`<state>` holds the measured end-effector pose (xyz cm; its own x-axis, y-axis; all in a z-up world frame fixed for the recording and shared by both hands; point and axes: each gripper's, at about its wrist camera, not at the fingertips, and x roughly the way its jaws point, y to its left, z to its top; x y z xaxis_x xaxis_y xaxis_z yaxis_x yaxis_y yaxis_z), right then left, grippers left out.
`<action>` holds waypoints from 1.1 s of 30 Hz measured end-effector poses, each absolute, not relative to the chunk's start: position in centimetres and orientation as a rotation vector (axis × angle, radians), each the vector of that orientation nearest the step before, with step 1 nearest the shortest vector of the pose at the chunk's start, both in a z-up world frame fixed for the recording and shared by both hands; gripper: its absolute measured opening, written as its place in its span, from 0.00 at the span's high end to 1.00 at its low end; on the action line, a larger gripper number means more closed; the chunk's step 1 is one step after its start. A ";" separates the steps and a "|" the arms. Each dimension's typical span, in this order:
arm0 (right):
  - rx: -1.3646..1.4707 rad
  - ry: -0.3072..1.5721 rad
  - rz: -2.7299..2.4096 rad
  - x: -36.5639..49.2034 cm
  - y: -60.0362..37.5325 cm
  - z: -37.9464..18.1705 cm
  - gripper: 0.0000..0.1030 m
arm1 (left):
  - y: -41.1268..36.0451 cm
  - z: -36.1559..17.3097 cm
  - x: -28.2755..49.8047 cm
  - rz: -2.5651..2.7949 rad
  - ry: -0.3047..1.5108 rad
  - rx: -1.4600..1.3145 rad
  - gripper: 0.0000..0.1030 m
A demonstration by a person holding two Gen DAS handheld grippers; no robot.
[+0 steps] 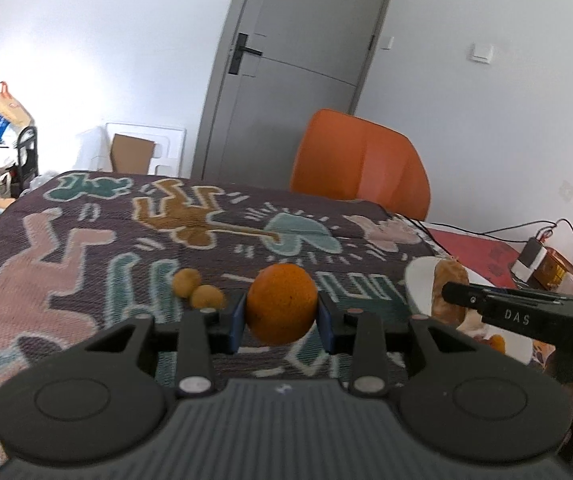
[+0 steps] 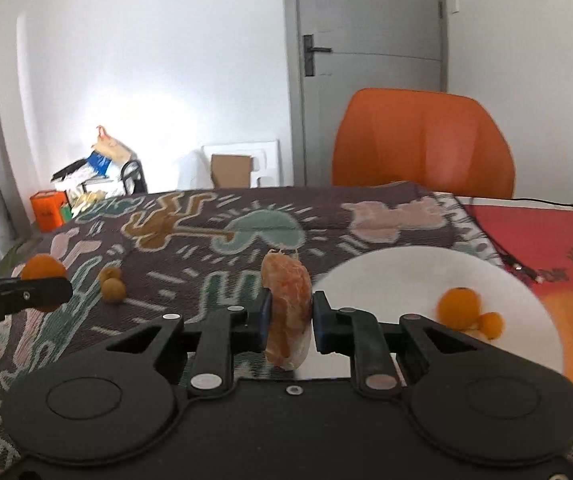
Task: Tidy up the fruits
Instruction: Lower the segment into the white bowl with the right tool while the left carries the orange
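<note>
The left tongs (image 1: 281, 313) are clenched on a round orange (image 1: 281, 304), its blue pads pressing each side, and the fruit sits clear above the patterned cloth (image 1: 86, 248). The right tongs (image 2: 289, 314) are clamped on a peeled citrus piece (image 2: 288, 312); its long axis stands nearly upright between the pads, the narrower tip pointing up and slightly away.

In the left wrist view the right tongs come in from the right, and white letters on their black finger read "DAS". In the right wrist view the left tongs' finger at the left edge shows a cut-off mark, perhaps ".AI", too blurred to be sure.

Just beyond and left of the left tongs lie two small yellowish fruits (image 1: 198, 288), touching. Right of the right tongs a white plate (image 2: 390, 280) holds two orange fruits (image 2: 466, 310), one larger, one small. Farther off stand an orange chair (image 2: 422, 144) and a grey door (image 1: 302, 64).
</note>
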<state>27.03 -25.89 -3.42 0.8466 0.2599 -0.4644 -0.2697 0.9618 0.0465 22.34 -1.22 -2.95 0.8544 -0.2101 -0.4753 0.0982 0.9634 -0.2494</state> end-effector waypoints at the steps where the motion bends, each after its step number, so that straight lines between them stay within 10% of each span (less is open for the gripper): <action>1: -0.015 0.483 0.268 27.0 -26.5 -3.4 0.81 | -1.6 -2.8 22.4 -0.170 0.520 -0.216 0.66; 25: 0.076 0.513 0.042 27.1 -37.9 -4.5 0.81 | -10.4 -2.6 25.5 -0.306 0.529 -0.150 0.66; 33: 0.110 0.494 0.042 25.7 -38.6 -4.5 0.56 | -12.6 -2.9 27.0 -0.347 0.544 -0.119 0.66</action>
